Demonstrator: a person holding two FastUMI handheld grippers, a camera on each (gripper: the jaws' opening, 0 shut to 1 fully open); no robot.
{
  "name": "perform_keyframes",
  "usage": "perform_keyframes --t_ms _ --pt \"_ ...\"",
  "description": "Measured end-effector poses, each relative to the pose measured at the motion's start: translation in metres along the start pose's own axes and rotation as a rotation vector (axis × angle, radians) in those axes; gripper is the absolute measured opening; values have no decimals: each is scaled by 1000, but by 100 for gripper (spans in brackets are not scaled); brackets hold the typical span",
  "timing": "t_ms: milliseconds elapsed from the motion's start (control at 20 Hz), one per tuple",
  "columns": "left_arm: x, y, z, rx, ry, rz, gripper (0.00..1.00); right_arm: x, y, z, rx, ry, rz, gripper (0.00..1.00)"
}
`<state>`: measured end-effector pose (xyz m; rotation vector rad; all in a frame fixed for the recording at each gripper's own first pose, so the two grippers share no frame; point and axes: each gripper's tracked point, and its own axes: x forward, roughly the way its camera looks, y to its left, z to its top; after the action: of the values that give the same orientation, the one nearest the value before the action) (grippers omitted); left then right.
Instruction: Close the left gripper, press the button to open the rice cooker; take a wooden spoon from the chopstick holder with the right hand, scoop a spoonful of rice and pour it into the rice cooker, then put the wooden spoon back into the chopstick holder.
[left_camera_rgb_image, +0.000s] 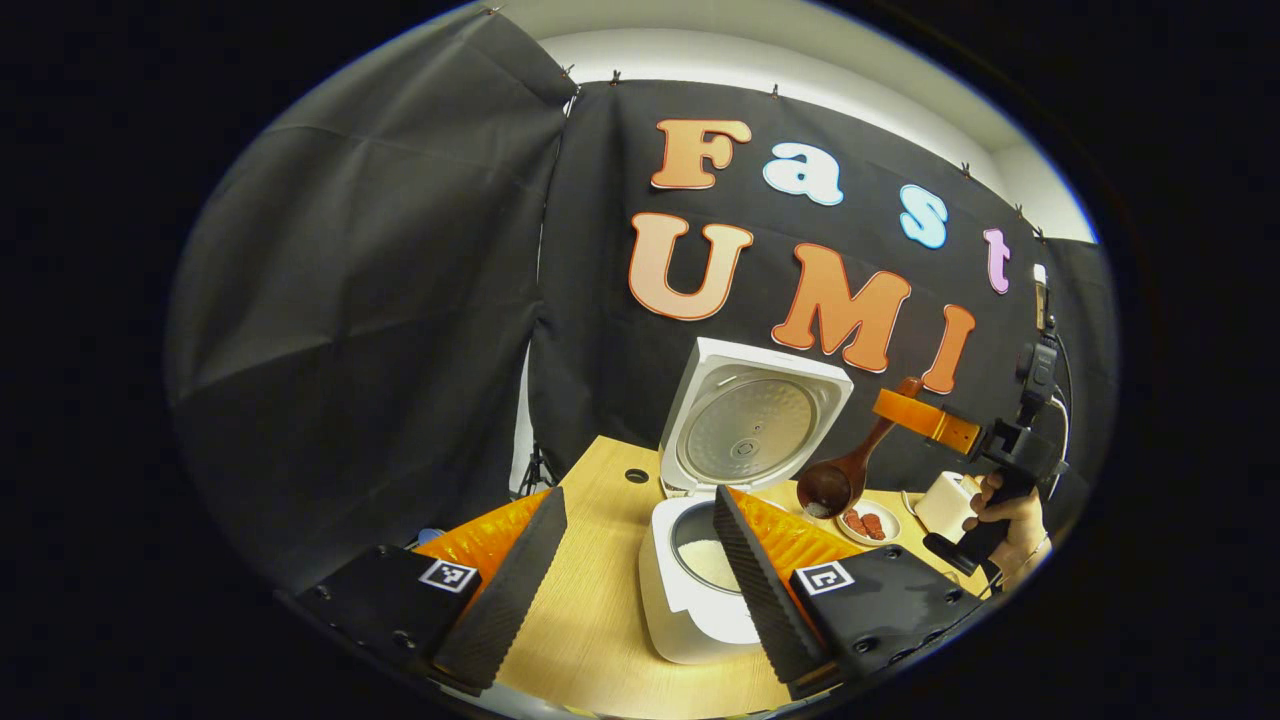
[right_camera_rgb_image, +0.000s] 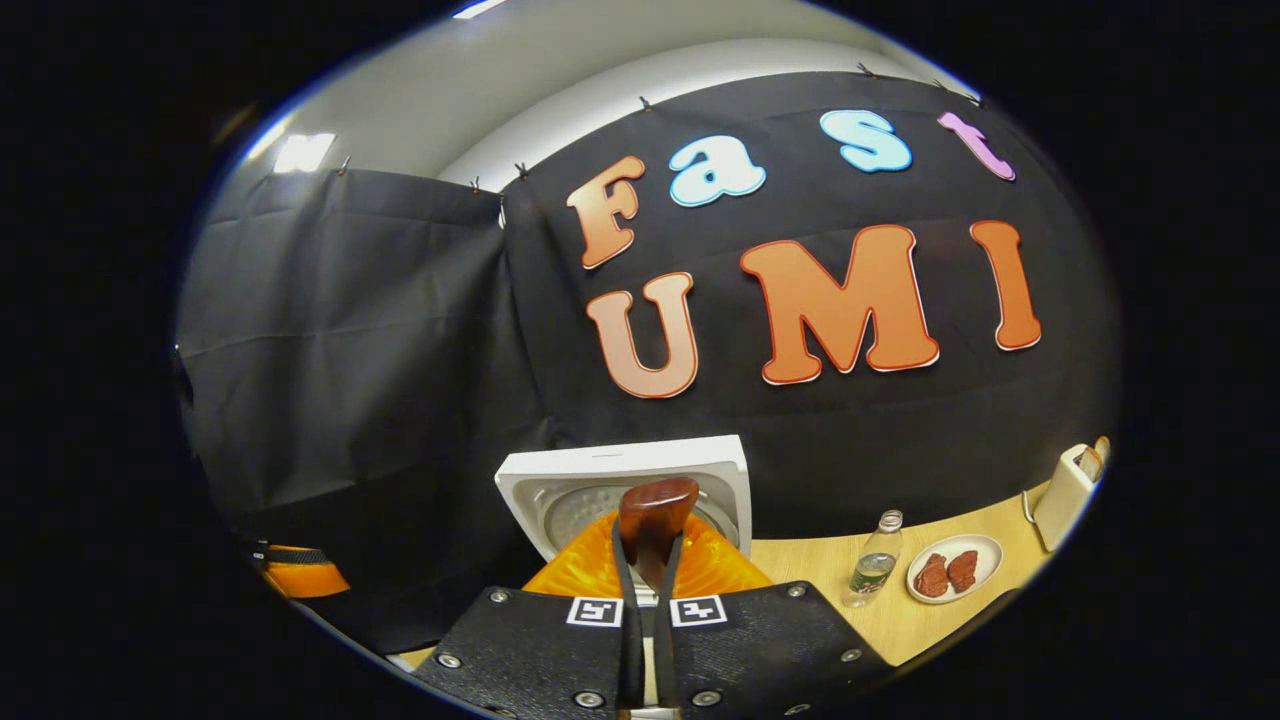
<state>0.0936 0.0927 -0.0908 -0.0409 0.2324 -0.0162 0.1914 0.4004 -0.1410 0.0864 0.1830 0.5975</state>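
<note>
The white rice cooker (left_camera_rgb_image: 700, 610) stands on the wooden table with its lid (left_camera_rgb_image: 750, 420) raised; white rice lies in its pot (left_camera_rgb_image: 705, 562). My left gripper (left_camera_rgb_image: 635, 590) is open, its fingers spread either side of the cooker's front with nothing between them. The right gripper (left_camera_rgb_image: 900, 408), held by a hand (left_camera_rgb_image: 1010, 515), is shut on the handle of a dark wooden spoon (left_camera_rgb_image: 838, 482). The spoon hangs bowl-down just right of the lid, a little rice at its lower edge. In the right gripper view the fingers (right_camera_rgb_image: 625, 560) clamp the spoon handle (right_camera_rgb_image: 655, 515) in front of the cooker lid (right_camera_rgb_image: 620, 470).
A plate with red meat pieces (left_camera_rgb_image: 868, 523) (right_camera_rgb_image: 950, 572) lies right of the cooker. A clear bottle (right_camera_rgb_image: 872, 562) stands beside the plate. A white chopstick holder (right_camera_rgb_image: 1065, 490) (left_camera_rgb_image: 945, 503) sits at the far right. A round hole (left_camera_rgb_image: 637, 475) marks the table left of the cooker.
</note>
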Motion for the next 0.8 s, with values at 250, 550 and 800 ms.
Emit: perform_keyframes --t_ms 250,550,800 --pt "0 -1 -5 13 12 5 100 -4 8 -13 -86 24 25 3" --pt "-6 -3 -3 -3 4 1 100 -14 -4 -9 -34 16 10 3" --pt "-9 -14 1 5 -7 -15 100 -32 -36 3 -7 -4 -46 4"
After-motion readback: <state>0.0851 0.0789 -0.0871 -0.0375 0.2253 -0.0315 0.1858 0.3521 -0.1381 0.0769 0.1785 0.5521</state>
